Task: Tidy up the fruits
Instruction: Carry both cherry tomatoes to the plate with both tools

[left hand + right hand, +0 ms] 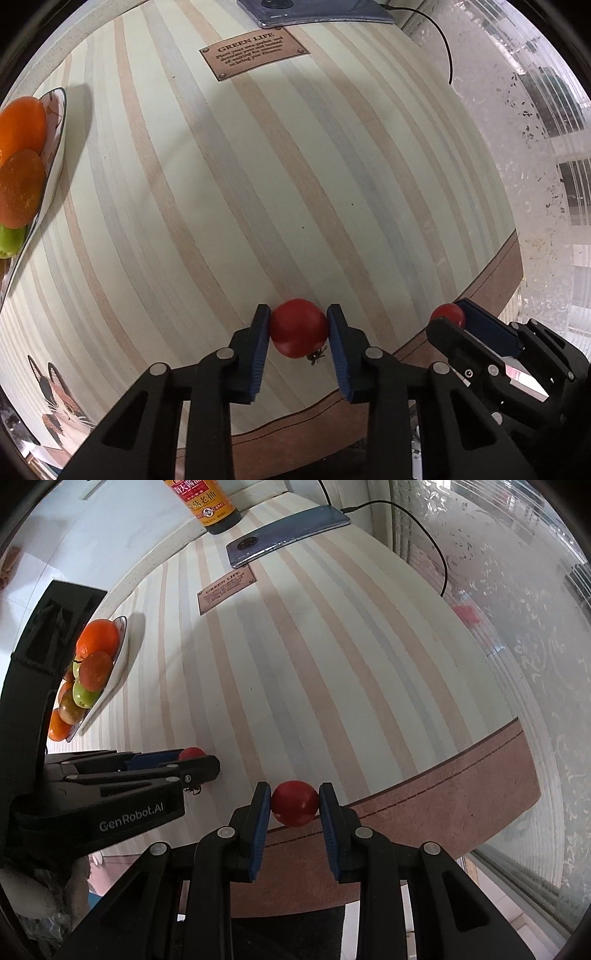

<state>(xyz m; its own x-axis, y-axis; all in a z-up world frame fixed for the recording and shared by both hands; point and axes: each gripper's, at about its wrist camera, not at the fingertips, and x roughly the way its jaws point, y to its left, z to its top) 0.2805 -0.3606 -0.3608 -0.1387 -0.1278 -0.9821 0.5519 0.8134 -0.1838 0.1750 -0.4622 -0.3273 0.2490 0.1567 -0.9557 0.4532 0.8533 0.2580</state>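
Left wrist view: the left gripper [298, 328] has its jaws clenched on a red tomato [298, 326] at the near tabletop [258, 177] edge, stem end pointing near-right. The fruit plate [55, 147] sits far left, already loaded.

Right wrist view: the right gripper [294, 805] grips a second tomato [294, 803], round, no clear long axis. Both remain to be plated.
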